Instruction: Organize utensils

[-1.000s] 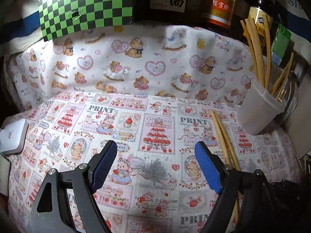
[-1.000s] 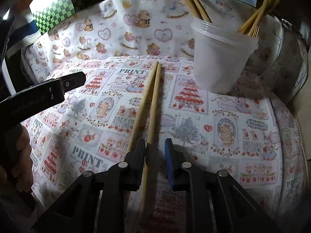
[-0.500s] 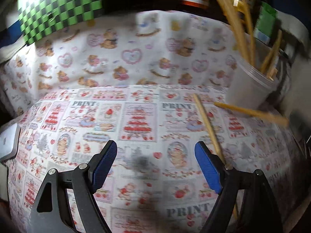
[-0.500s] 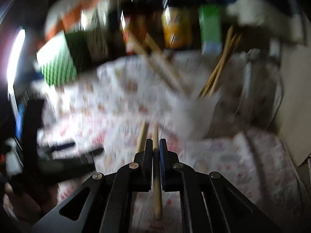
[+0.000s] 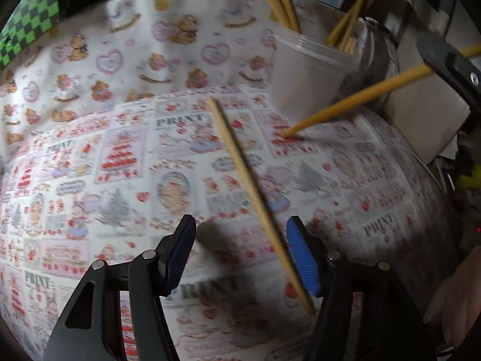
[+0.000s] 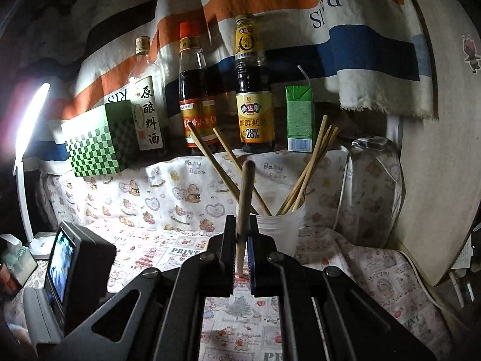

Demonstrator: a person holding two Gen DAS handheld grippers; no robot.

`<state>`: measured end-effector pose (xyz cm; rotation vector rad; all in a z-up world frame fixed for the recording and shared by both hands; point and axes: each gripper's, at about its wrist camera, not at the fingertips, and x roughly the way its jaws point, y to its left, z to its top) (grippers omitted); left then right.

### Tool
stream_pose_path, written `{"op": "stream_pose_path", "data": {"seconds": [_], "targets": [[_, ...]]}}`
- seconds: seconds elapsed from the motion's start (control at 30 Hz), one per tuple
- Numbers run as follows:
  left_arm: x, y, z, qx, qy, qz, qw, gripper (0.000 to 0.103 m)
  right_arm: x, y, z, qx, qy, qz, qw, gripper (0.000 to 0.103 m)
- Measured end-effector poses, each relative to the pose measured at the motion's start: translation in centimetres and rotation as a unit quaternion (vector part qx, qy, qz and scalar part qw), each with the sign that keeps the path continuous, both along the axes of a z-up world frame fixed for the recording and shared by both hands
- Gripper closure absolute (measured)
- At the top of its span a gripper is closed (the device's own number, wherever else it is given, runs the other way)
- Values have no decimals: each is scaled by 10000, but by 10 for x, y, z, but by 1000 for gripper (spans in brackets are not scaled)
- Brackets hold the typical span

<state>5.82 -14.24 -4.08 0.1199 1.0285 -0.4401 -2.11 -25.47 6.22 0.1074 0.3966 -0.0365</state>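
Observation:
My right gripper (image 6: 240,240) is shut on a wooden chopstick (image 6: 245,198) and holds it upright-tilted in the air, in front of a translucent plastic cup (image 6: 279,231) that holds several chopsticks. In the left wrist view that held chopstick (image 5: 354,102) slants down from the right gripper (image 5: 451,63) toward the cloth beside the cup (image 5: 306,81). My left gripper (image 5: 240,249) is open, low over the printed cloth. A second chopstick (image 5: 249,186) lies on the cloth and runs between its fingers, close to the right blue pad (image 5: 302,258).
Sauce bottles (image 6: 254,90), a green carton (image 6: 299,120) and a green checkered box (image 6: 99,144) stand on the ledge behind the cup. A glass jar (image 6: 375,192) stands right of the cup. A lamp (image 6: 27,138) and a small screen device (image 6: 69,258) are at left.
The right gripper closed on one chopstick of the pair and lifted it off the cloth toward the cup. The left gripper moved right, so the remaining chopstick now lies between its open fingers.

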Motion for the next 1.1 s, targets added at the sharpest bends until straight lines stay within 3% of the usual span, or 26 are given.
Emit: {"op": "stream_pose_path", "data": {"seconds": [0.27, 0.37, 0.53, 0.7, 0.83, 1.1], "targets": [[-9, -17, -6, 357, -273, -41, 9990, 50, 1, -8, -4, 97, 57, -197, 9997, 95], [-7, -14, -6, 441, -385, 47, 9983, 61, 3, -8, -6, 80, 88, -222, 9997, 95], [2, -1, -6, 406, -332, 295, 9982, 91, 3, -7, -7, 99, 54, -201, 9997, 95], [8, 17, 2, 56, -300, 561, 9980, 95, 3, -13, -7, 289, 65, -217, 9993, 95], [1, 34, 29, -332, -838, 725, 9933, 97, 5, -21, -7, 486, 89, -280, 9984, 95], [-24, 64, 79, -921, -2023, 864, 9711, 97, 4, -18, -6, 470, 62, -219, 9986, 96]]}}
